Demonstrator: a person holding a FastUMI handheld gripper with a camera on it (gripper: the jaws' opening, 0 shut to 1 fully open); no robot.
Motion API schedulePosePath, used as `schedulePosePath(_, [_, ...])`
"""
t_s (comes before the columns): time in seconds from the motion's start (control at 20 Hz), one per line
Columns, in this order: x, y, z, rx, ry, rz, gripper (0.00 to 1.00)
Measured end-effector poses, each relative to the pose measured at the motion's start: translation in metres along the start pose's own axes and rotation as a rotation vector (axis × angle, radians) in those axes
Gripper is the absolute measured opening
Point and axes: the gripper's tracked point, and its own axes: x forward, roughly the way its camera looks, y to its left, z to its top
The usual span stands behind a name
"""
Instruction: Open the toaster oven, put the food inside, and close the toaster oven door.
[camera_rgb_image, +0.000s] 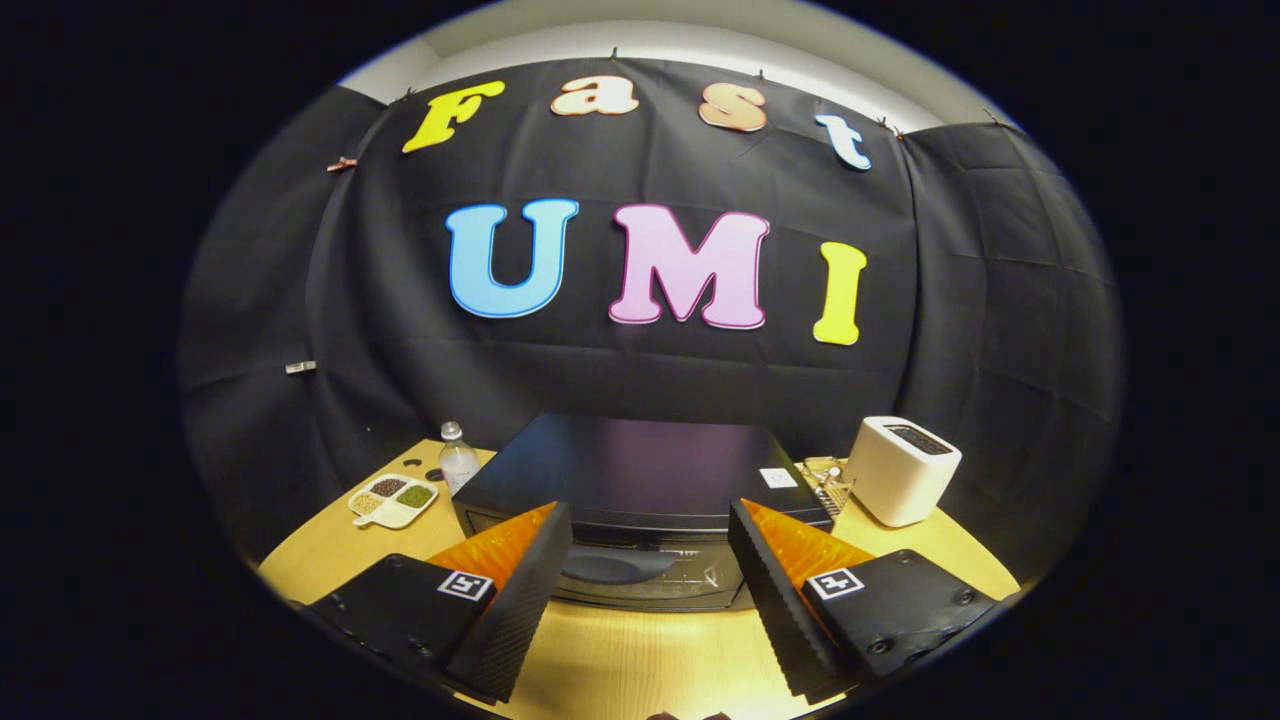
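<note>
**Claw spread wide before the closed toaster oven**

At the centre of the frame, just beyond the fingers, sits the toaster oven (640, 490), a dark box with its door shut and the door handle (615, 565) showing low between the two fingers. The claw (650, 530) is released, fingers wide apart and gripping nothing; their tips reach the oven's front lower corners without clearly touching. Bare wooden counter (640, 650) lies between the fingers and the oven's front edge, giving free room there.

Left of the oven, a clear water bottle (458, 462) stands upright just beside its rear corner, and a divided snack dish (392, 498) lies nearer the counter's left edge. At right, a white pop-up toaster (902, 468) stands near the counter's far right edge, with a small cluttered item (825, 480), too small to identify, between it and the oven.
</note>
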Motion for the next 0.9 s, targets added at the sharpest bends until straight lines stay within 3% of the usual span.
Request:
schedulePosePath(0.45, [0.054, 0.022, -0.047, -0.001, 0.121, -0.009, 0.98])
schedulePosePath(0.65, [0.06, 0.024, -0.056, 0.081, 0.159, -0.014, 0.98])
schedulePosePath(0.9, [0.051, 0.027, -0.061, 0.071, 0.16, 0.014, 0.99])
